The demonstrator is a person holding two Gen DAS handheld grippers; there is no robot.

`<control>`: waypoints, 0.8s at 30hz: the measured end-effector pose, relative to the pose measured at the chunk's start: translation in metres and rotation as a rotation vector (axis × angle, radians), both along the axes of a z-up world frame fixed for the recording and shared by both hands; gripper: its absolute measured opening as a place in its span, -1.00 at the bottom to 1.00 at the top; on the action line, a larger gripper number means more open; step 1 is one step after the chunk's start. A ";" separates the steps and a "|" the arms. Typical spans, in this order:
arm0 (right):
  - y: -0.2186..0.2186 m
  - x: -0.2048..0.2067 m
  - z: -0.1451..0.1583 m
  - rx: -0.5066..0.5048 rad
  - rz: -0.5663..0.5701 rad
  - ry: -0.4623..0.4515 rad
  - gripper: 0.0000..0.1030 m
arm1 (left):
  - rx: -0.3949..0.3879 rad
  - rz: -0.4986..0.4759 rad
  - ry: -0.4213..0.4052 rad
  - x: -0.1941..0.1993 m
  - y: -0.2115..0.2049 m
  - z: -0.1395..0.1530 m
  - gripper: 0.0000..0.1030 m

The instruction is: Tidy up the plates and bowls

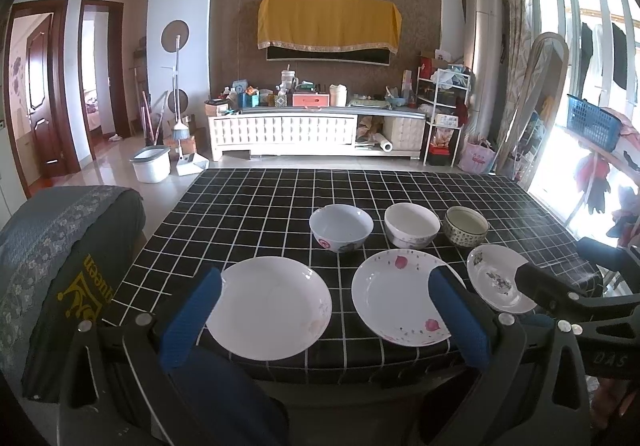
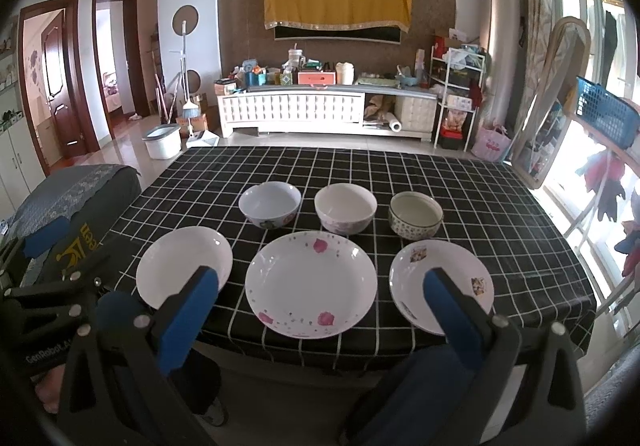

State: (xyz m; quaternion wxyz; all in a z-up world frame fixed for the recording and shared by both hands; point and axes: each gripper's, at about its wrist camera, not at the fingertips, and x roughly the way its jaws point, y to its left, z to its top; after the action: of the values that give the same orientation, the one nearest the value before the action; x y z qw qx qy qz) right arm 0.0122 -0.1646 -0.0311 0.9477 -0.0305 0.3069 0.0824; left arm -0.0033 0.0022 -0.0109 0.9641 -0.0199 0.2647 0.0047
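On a black checked tablecloth (image 1: 248,205) (image 2: 460,181) three plates lie in a front row: a plain white plate (image 1: 270,308) (image 2: 184,266), a pink-flowered plate (image 1: 400,296) (image 2: 311,284) and a small patterned plate (image 1: 496,278) (image 2: 444,282). Behind them stand a bluish bowl (image 1: 341,228) (image 2: 270,203), a white bowl (image 1: 412,225) (image 2: 345,207) and a green-patterned bowl (image 1: 466,226) (image 2: 416,214). My left gripper (image 1: 324,298) hovers open at the near edge, above the gap between the white and flowered plates. My right gripper (image 2: 320,296) hovers open over the flowered plate. Neither holds anything.
A grey covered seat with a dark bag (image 1: 72,266) (image 2: 76,205) stands left of the table. Beyond the far edge are open floor, a white bucket (image 1: 151,163) and a long TV cabinet (image 1: 316,129). A drying rack and window are at right.
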 end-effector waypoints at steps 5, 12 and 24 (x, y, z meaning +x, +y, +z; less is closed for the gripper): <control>0.000 0.000 0.000 -0.003 0.000 -0.001 1.00 | -0.002 0.002 0.001 0.000 -0.001 0.001 0.99; -0.002 -0.001 0.000 -0.005 -0.005 0.002 1.00 | 0.000 0.000 -0.004 0.000 -0.001 0.004 0.99; -0.002 -0.002 0.001 -0.012 -0.009 0.006 1.00 | 0.003 0.003 -0.002 0.001 -0.003 0.004 0.99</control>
State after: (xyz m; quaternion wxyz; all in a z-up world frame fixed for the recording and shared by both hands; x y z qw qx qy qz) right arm 0.0105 -0.1664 -0.0302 0.9470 -0.0344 0.3102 0.0762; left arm -0.0020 -0.0010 -0.0072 0.9645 -0.0189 0.2635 0.0066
